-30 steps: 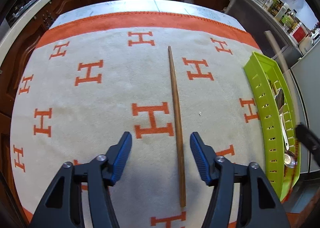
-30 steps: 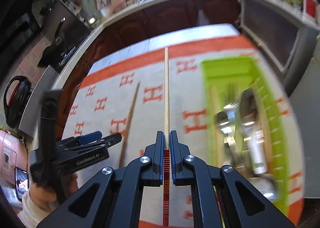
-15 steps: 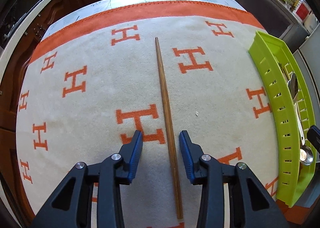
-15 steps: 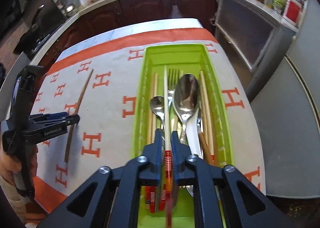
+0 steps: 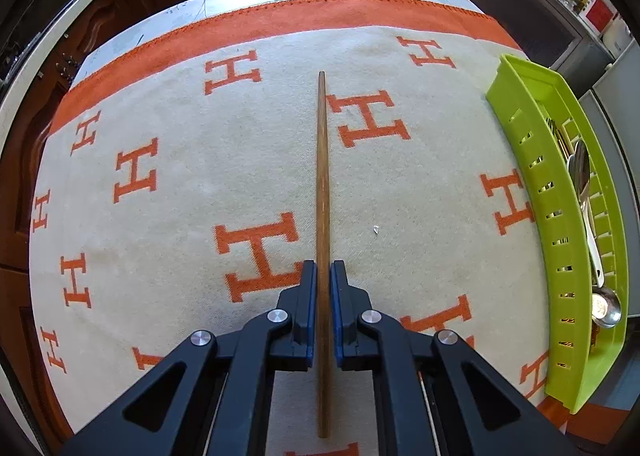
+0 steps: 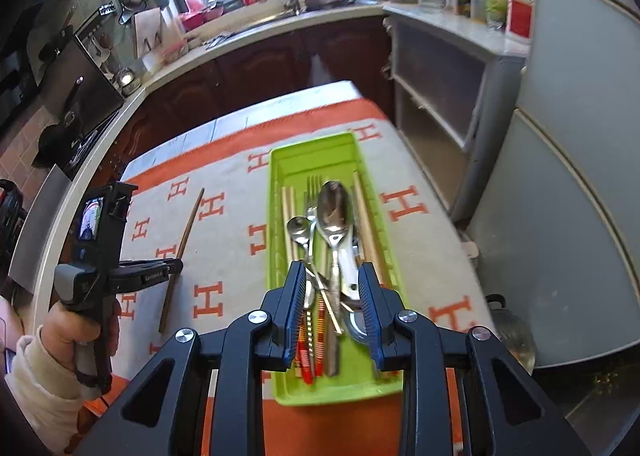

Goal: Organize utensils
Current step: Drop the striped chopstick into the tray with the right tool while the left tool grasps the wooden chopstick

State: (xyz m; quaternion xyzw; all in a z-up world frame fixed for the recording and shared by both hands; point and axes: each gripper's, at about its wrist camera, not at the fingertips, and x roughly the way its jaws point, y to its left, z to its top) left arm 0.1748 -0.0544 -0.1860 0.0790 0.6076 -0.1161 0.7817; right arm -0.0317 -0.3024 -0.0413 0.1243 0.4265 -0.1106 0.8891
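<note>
We had the left gripper [image 5: 324,276] clenched on the brown chopstick [image 5: 322,183], its blue pads pressed against the stick's thicker half while the stick still lay flat on the cream cloth with orange H marks [image 5: 180,183]. The thin end of the chopstick pointed away from us, toward the cloth's orange border. Our left hand [image 6: 76,332], in a pale sleeve, gripped that tool's handle, well apart from the green tray [image 6: 280,159] on its left side.

Our right gripper [image 6: 332,280] hung above the near end of the green tray, its jaws opening and nothing pinched between them. Beneath it, inside the tray, lay a large spoon [image 6: 334,207], a smaller spoon [image 6: 298,225], a fork [image 6: 314,185], pale chopsticks [image 6: 288,207] along the tray's left wall, and chopsticks with red-striped ends [image 6: 308,360] at its near end. The tray sat on the right part of the cloth, the brown chopstick well to its left.
</note>
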